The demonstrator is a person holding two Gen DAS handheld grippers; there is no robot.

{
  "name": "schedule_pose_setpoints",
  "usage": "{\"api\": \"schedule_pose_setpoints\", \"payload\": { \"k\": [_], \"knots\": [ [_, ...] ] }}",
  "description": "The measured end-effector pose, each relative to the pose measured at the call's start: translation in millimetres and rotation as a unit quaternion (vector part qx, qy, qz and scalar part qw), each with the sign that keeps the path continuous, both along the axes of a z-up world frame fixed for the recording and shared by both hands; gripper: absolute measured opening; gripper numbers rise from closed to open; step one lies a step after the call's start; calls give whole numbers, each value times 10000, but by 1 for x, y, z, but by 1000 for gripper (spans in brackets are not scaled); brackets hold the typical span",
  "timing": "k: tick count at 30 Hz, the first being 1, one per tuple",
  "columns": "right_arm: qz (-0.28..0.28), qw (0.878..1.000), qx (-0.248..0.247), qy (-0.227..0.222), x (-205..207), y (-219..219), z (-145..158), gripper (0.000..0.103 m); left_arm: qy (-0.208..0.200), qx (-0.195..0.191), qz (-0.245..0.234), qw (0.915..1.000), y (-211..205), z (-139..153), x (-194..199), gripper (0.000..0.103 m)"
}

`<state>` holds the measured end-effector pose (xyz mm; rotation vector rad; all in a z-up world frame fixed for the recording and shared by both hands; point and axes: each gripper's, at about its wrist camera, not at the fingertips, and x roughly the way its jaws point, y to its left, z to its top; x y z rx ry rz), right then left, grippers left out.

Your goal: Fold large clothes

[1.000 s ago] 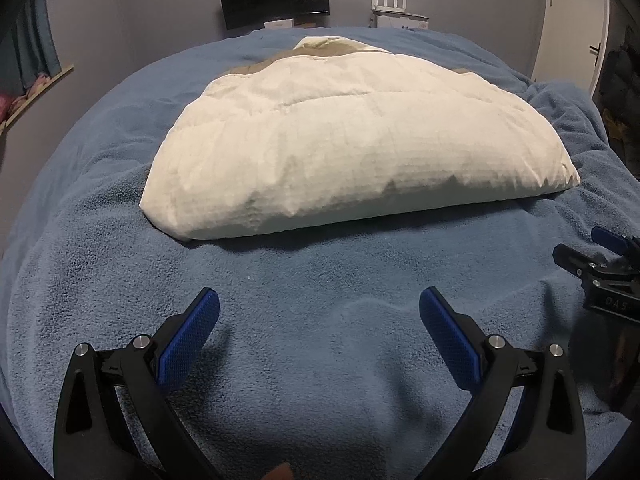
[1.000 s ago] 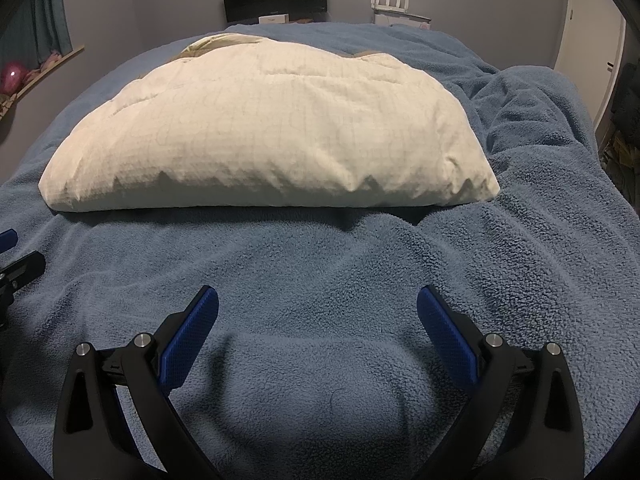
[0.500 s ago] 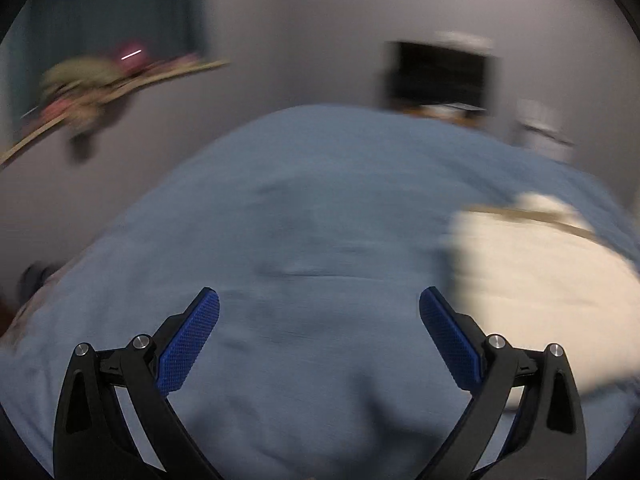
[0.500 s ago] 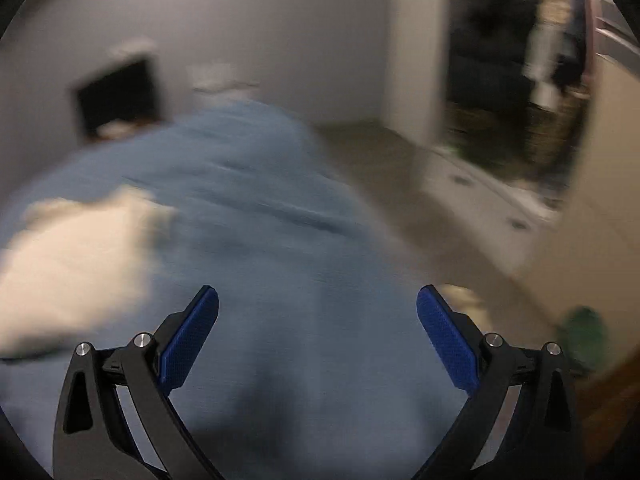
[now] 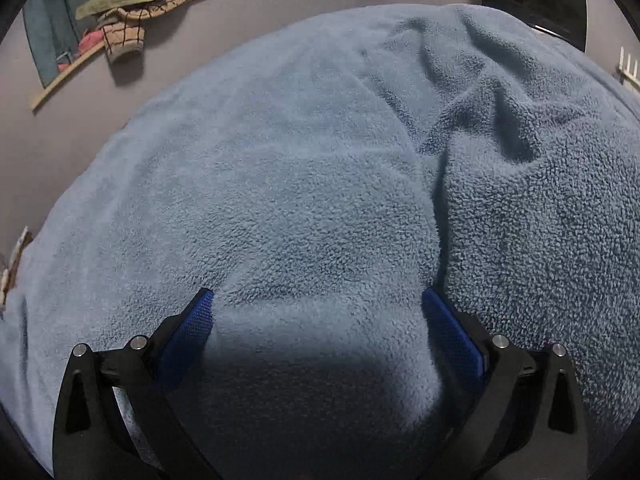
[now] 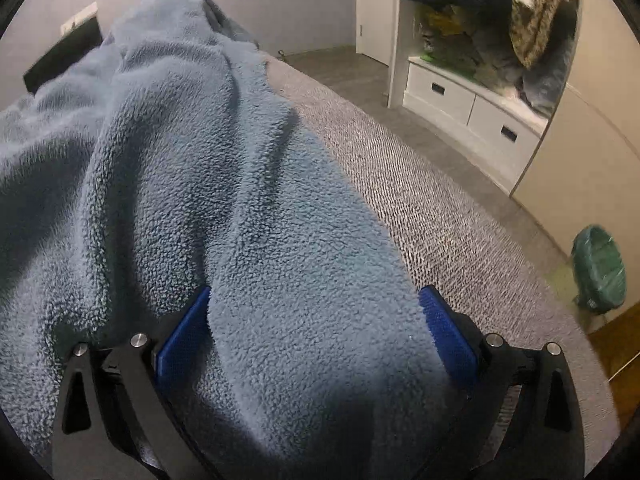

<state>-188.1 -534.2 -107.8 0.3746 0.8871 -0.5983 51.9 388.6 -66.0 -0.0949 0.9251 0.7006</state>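
Observation:
A blue fleece blanket [image 5: 304, 184] fills the left wrist view, rumpled into folds at the right. My left gripper [image 5: 318, 308] stands open low over it, its blue pads wide apart with fleece between them. In the right wrist view the same blue fleece blanket [image 6: 192, 168] lies in ridges, and its edge runs along the grey mattress [image 6: 420, 184]. My right gripper [image 6: 316, 304] is open there, straddling a raised fold near that edge. The cream padded garment seen earlier is out of both views.
A wall shelf [image 5: 132, 8] with clothes and a pink ball hangs at the upper left. A dark screen [image 5: 532, 0] stands beyond the bed. A white wardrobe with drawers [image 6: 472, 108] and a green bag [image 6: 598, 272] on the floor lie to the right.
Both grippers swung apart from facing the cream garment, left one to the bed's left side, right one to its right edge, and dropped close to the fleece. Both stayed open.

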Motion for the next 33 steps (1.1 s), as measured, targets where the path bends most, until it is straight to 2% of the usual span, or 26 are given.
{"api": "schedule_pose_setpoints", "payload": {
  "k": [3, 5, 8, 10, 12, 15, 19, 21, 33],
  "knots": [
    [-87, 9999, -57, -89, -10, 12, 29, 96, -127, -119, -28, 9998, -2, 5, -8, 98],
    [267, 9995, 110, -103, -26, 28, 39, 96, -204, -171, -34, 9996, 3, 2, -12, 98],
    [870, 9946, -336, 448, -40, 68, 27, 96, -173, -87, -33, 9998, 0, 0, -14, 98],
    [835, 9937, -672, 341, -45, 79, 21, 96, -116, -35, -25, 9999, -2, 1, -14, 98],
    [752, 9935, -712, 477, -40, 80, 18, 96, -117, -41, -31, 9999, -2, 1, -11, 98],
    [743, 9927, -865, 403, -44, 85, 24, 96, -153, -126, -33, 9998, -2, 3, -7, 98],
    [739, 9967, -241, 238, -47, 69, 21, 96, -152, -131, -39, 9998, 5, 2, -2, 98],
    [730, 9971, -107, 186, -46, 62, 21, 96, -149, -127, -41, 9998, 7, 2, -2, 98],
    [732, 9966, -247, 282, -41, 82, 25, 96, -114, -74, -42, 9999, 7, -2, 3, 98]
  ]
}}
